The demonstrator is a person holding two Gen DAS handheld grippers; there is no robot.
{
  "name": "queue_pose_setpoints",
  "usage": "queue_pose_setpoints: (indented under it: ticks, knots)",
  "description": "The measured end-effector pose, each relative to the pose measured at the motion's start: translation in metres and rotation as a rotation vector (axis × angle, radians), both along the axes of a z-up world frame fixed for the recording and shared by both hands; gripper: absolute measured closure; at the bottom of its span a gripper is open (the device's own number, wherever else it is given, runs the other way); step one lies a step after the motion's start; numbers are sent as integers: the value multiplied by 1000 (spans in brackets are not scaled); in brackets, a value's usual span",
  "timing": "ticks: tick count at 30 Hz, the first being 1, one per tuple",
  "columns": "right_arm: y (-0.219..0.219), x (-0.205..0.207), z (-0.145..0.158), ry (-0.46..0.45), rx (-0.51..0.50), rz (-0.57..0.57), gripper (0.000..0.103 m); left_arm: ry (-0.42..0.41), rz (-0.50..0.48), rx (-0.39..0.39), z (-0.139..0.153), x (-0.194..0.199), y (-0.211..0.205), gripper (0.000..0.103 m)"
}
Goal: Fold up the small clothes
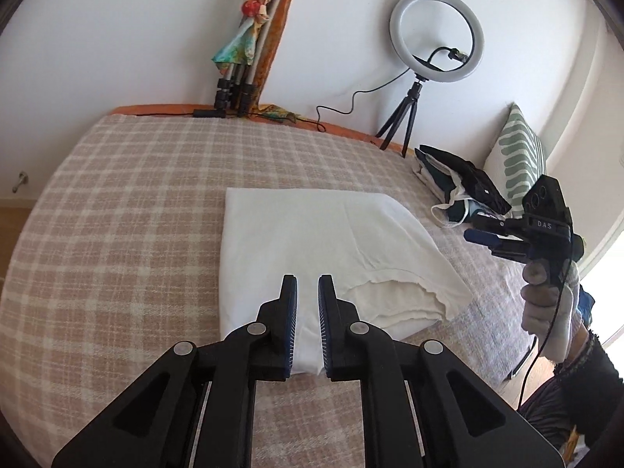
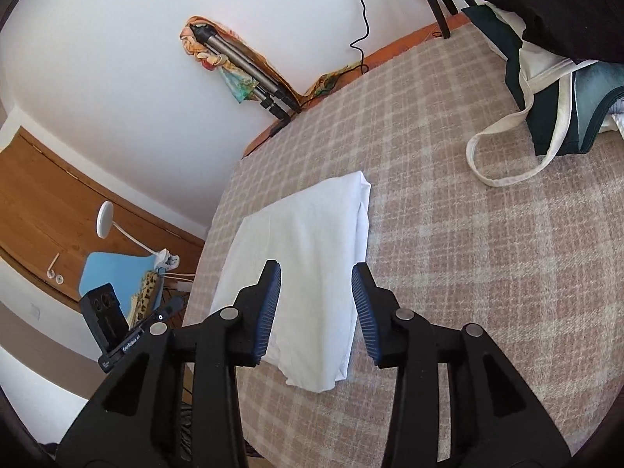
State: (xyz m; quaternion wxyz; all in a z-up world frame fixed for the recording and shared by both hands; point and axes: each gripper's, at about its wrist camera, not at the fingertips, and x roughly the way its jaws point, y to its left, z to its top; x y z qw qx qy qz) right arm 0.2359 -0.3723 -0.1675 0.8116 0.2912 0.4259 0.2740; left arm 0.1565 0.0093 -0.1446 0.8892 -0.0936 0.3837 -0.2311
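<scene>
A white garment (image 1: 312,234), folded into a rectangle, lies flat on the plaid bed cover (image 1: 117,214). My left gripper (image 1: 308,284) hovers over its near edge. The jaws stand a narrow gap apart and hold nothing. Off the cloth's right side, a gloved hand (image 1: 553,312) holds my right gripper (image 1: 477,236) above the bed. In the right wrist view the white garment (image 2: 312,241) runs away from my right gripper (image 2: 316,273), which is open above the cloth's near end with nothing between the pads. The left gripper (image 2: 171,308) shows at the bed's left edge.
A pile of dark and white clothes (image 1: 464,187) (image 2: 546,78) with a loose strap sits at the far right of the bed, next to a green-patterned pillow (image 1: 518,156). A ring light (image 1: 436,37) on a small tripod and a folded tripod (image 1: 241,70) stand along the wall.
</scene>
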Motion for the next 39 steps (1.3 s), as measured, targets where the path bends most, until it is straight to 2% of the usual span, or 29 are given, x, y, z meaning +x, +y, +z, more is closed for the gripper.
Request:
queue_pose_setpoints:
  ticks: [4, 9, 13, 15, 18, 20, 22, 25, 28, 30, 32, 36, 39]
  knots:
    - [-4, 37, -14, 40, 60, -35, 63, 6, -121, -6, -6, 6, -52, 94]
    - [0, 73, -40, 106, 142, -44, 63, -11, -215, 12, -15, 11, -102, 94]
    - [16, 93, -55, 145, 158, -20, 63, -16, -258, 51, -26, 14, -125, 94]
    - [21, 100, -60, 155, 146, -16, 63, 2, -265, 37, -30, 18, -127, 94]
    - [21, 107, -66, 169, 185, -9, 63, 24, -268, 44, -36, 22, -127, 94]
    - [21, 110, -68, 167, 195, -10, 67, 43, -263, 38, -40, 23, -127, 94]
    - [22, 112, -68, 164, 198, 0, 84, 62, -257, 34, -44, 24, -126, 94]
    - [22, 112, -67, 160, 223, -2, 94, 84, -253, 30, -48, 25, -127, 94]
    - [28, 107, -52, 103, 145, -17, 99, 97, -253, 39, -50, 25, -130, 94]
    - [32, 103, -38, 43, 32, -46, 100, 107, -254, 40, -52, 27, -131, 94]
    - [33, 105, -35, 26, -79, -82, 100, 111, -254, 35, -53, 28, -130, 94]
    - [22, 105, -33, 42, -53, -111, 99, 120, -258, 24, -50, 24, -126, 93]
    - [29, 95, -9, -29, -29, -54, 99, 125, -275, -21, -42, 19, -120, 93]
